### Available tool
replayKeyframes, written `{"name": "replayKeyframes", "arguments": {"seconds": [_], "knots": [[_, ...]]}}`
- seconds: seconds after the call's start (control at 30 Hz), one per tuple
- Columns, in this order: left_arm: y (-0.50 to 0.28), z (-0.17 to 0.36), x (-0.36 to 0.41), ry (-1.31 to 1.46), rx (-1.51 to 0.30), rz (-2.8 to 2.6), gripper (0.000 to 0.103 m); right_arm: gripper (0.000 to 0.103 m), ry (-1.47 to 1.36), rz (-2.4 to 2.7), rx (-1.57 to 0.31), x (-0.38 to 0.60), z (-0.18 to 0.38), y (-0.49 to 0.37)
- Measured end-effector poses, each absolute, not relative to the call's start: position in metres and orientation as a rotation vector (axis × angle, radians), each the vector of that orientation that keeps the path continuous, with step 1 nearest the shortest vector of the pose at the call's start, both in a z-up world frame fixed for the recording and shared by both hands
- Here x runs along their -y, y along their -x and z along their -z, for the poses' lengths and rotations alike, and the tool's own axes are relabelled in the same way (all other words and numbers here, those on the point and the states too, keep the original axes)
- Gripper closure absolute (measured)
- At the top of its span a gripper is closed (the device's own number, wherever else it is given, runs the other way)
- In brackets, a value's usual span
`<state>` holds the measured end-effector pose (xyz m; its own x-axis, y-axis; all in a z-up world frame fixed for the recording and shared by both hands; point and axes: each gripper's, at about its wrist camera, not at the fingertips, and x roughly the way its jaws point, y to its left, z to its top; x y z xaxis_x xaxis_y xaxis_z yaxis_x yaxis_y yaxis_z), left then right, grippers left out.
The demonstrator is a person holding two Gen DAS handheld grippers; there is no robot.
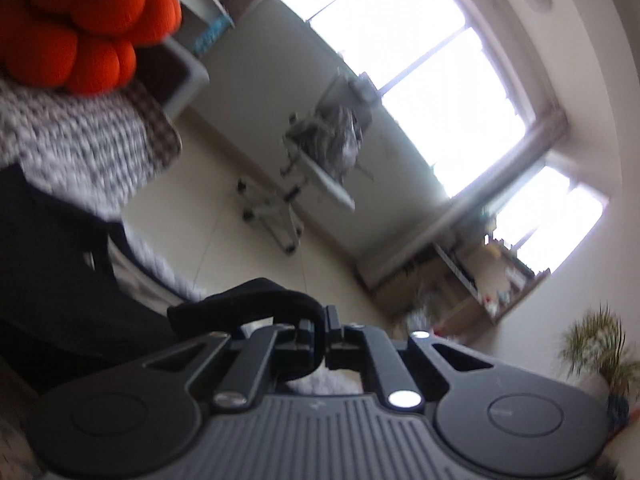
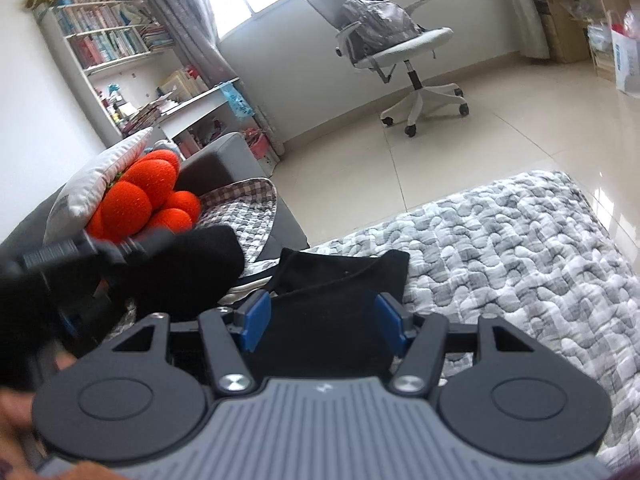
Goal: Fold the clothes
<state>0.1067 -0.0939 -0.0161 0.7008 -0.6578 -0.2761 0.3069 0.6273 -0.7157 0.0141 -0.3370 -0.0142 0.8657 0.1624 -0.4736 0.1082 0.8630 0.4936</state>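
A black garment (image 2: pixel 332 304) lies on the grey-and-white quilted bed (image 2: pixel 500 248). My right gripper (image 2: pixel 325 320) is open just above it, and the dark cloth fills the gap between the blue pads (image 2: pixel 256 320). Whether the pads touch the cloth I cannot tell. My left gripper (image 1: pixel 323 332) is shut on a fold of the black garment (image 1: pixel 260 300), which loops over its fingers and hangs off to the left. In the right wrist view the left gripper (image 2: pixel 100 252) is a blur at the left, carrying a bunch of black cloth (image 2: pixel 192 268).
An orange plush (image 2: pixel 148 196) and a pale pillow (image 2: pixel 92 184) lie at the head of the bed beside a checked cloth (image 2: pixel 244 204). Across the tiled floor are an office chair (image 2: pixel 400 48) holding a bag, a bookshelf (image 2: pixel 104 36) and a potted plant (image 1: pixel 600 344).
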Motion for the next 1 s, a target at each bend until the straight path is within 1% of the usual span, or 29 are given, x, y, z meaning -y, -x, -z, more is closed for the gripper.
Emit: {"name": "replayKeyframes", "arguments": {"seconds": [0.17, 0.3, 0.47, 0.63, 0.93, 1.0], "knots": [[-0.098, 0.046, 0.112, 0.638, -0.642, 0.643, 0.099, 0.041, -0.578, -0.027, -0.527, 0.346, 0.016, -0.011], [-0.091, 0.058, 0.122, 0.572, -0.679, 0.689, 0.099, 0.041, -0.604, -0.024, -0.525, 0.352, 0.016, -0.008], [-0.088, 0.060, 0.134, 0.453, -0.720, 0.751, 0.094, 0.041, -0.631, -0.024, -0.523, 0.357, 0.017, -0.006], [-0.085, 0.051, 0.141, 0.323, -0.693, 0.834, 0.089, 0.041, -0.639, -0.027, -0.524, 0.359, 0.017, -0.007], [-0.072, 0.047, 0.158, 0.007, -0.627, 0.930, 0.078, 0.041, -0.679, -0.059, -0.525, 0.363, 0.019, -0.008], [-0.070, 0.048, 0.158, -0.010, -0.624, 0.945, 0.067, 0.041, -0.683, -0.086, -0.519, 0.361, 0.019, -0.009]]}}
